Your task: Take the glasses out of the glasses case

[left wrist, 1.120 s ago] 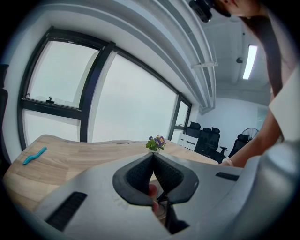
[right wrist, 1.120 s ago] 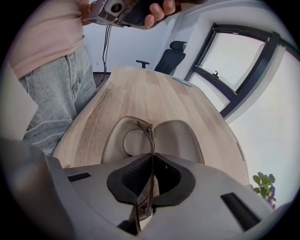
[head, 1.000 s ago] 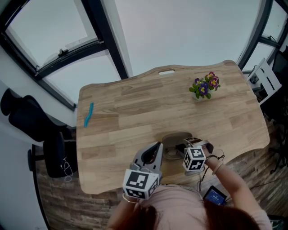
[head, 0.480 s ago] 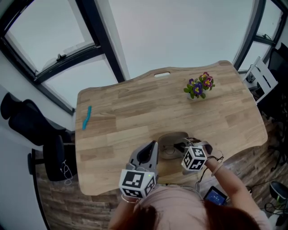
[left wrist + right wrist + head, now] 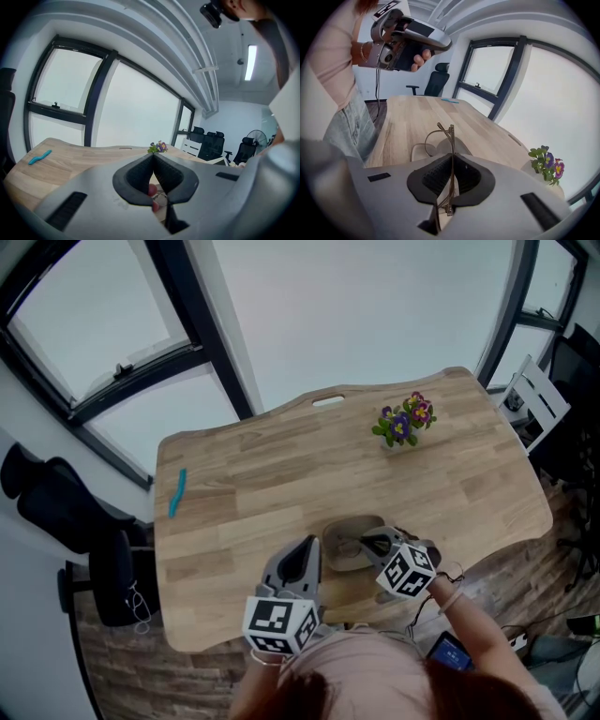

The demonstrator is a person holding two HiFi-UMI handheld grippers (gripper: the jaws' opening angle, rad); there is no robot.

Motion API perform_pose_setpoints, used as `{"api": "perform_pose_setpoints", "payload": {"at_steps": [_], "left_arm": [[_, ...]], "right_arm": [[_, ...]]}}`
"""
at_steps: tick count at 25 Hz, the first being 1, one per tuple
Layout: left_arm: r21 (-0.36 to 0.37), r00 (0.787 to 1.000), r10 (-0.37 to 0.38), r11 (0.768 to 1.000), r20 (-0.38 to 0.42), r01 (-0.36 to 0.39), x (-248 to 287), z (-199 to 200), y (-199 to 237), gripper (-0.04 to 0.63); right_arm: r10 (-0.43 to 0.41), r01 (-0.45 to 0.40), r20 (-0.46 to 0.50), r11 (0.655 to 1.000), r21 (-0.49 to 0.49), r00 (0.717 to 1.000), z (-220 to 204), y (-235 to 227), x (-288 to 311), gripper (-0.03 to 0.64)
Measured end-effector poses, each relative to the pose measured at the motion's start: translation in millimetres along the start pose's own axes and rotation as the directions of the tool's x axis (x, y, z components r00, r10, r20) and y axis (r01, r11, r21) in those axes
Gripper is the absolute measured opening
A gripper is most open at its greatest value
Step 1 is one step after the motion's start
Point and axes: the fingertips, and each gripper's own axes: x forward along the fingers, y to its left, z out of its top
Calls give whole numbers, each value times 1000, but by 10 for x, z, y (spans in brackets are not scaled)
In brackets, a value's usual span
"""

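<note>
Right gripper view shows glasses [image 5: 451,140] pinched between jaws.

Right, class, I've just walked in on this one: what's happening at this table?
A person stands at a wooden table with a gripper in each hand. The right gripper has its fingers shut on the glasses, holding them upright just above the open glasses case near the table's front edge. The left gripper is shut on nothing, held up beside it. A small bunch of flowers stands farther back.
</note>
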Motion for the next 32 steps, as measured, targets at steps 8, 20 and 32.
{"api": "perform_pose_setpoints", "payload": {"at_steps": [8, 20, 32], "left_arm": [[-5, 999, 32, 999, 23, -32, -55, 47, 16, 2], [-1, 997, 63, 998, 42, -63, -148, 85, -4, 2], [8, 996, 63, 998, 57, -64, -235, 124, -118, 2]], "right_arm": [[-58, 53, 59, 995, 89, 997, 91, -75, -210, 12], [-173, 129, 157, 958, 257, 972, 265, -183, -565, 12], [-285, 180, 223, 900, 397, 932, 349, -237, -902, 12]]}}
